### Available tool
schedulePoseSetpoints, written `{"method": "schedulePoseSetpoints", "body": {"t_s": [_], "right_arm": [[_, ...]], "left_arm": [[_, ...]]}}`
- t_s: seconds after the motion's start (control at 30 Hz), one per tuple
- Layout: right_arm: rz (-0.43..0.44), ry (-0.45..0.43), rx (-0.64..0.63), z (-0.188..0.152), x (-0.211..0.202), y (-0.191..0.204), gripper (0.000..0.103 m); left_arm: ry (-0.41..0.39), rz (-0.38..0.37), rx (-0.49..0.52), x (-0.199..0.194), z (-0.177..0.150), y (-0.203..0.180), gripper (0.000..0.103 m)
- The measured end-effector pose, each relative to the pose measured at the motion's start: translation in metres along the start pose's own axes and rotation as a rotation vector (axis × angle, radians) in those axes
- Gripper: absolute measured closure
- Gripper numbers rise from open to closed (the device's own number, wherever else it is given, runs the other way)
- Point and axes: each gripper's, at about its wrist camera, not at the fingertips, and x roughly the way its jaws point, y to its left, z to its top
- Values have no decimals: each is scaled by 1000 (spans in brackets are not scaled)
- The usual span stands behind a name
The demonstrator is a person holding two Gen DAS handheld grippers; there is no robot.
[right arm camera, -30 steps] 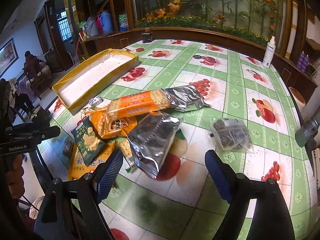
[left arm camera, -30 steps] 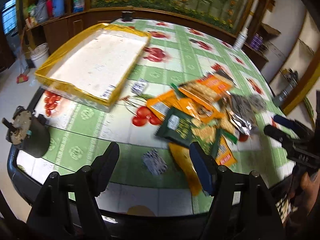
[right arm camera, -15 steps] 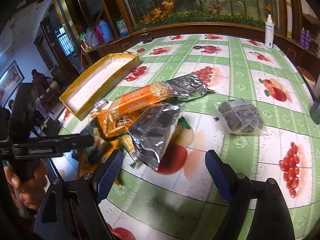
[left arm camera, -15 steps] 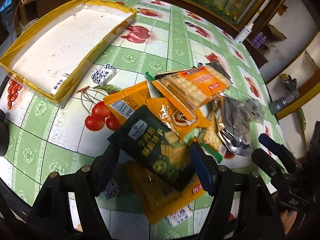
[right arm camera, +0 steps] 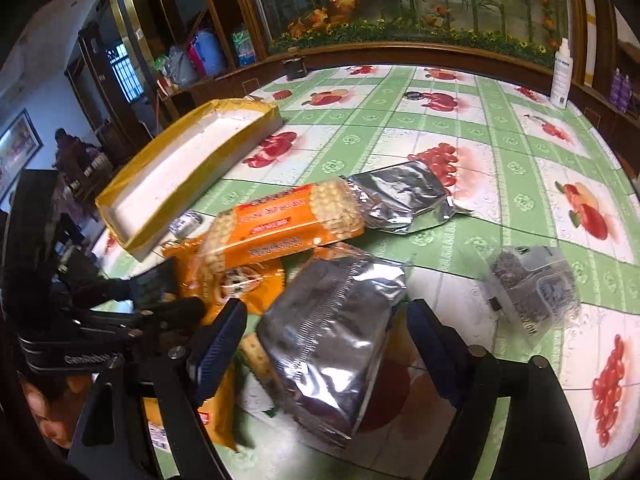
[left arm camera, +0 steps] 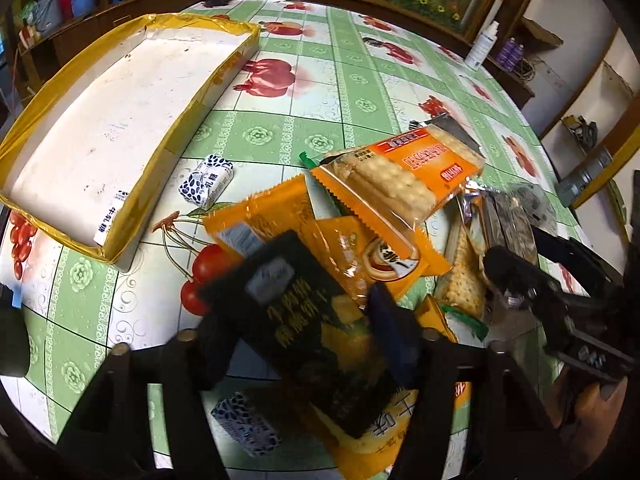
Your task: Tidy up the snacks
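Left wrist view: low, close over the snack pile's near-left end, looking forward across the table [left arm camera: 352, 76] toward the yellow tray [left arm camera: 120, 128]; foreground blurred, probably very near the packets. Right wrist view: slightly higher, from the pile's right. Both share the orange cracker pack [left arm camera: 404, 176] [right arm camera: 280, 228], tray [right arm camera: 188, 168] and white bottle [right arm camera: 561, 74].

Worktop [right arm camera: 500, 152] green-and-white checked with red fruit prints. Tray [left arm camera: 60, 128] yellow-edged, white inside. Cracker pack [left arm camera: 400, 176] orange; bag [right arm camera: 332, 344] silver; small candy [left arm camera: 206, 180] white, dark-spotted.
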Motion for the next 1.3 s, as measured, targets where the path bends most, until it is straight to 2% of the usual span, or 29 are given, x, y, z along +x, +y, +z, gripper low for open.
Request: {"method": "schedulePoseSetpoints", "body": {"t_s": [0.03,0.13,0.23,0.27,0.3,0.47,0.5,0.83,1.17,1.3], "right_arm": [[1,5,0,-1,0,-2,35],[12,4,16,-3,-1,-10,37],[23,-10,20,-4,-4,-11,38],[30,-13,23,-4,-5,-11,38],[36,-16,24,-5,-6,-11,38],[58,-48,38,-7,-21,-12,41],[60,-54,38,-6,-24,-11,41],[85,-121,8,0,-56,5,41],[98,-128,-100,20,-50,45,41],[126,-132,-139,31,-44,63,41]], "left_arm": [[-2,-2,7,-1,-1,0,54],[-17,-18,28,-8,-4,2,69],[-22,-44,22,-13,-5,3,78],[-25,-53,19,-15,-5,5,86],[-30,-53,18,-18,-5,5,89],[-61,-63,34,-32,-4,1,93],[-71,-60,43,-35,-4,-1,97],[-145,-62,60,-60,-3,-8,96],[-201,11,36,-71,5,6,96],[-226,70,22,-76,9,15,96]]}}
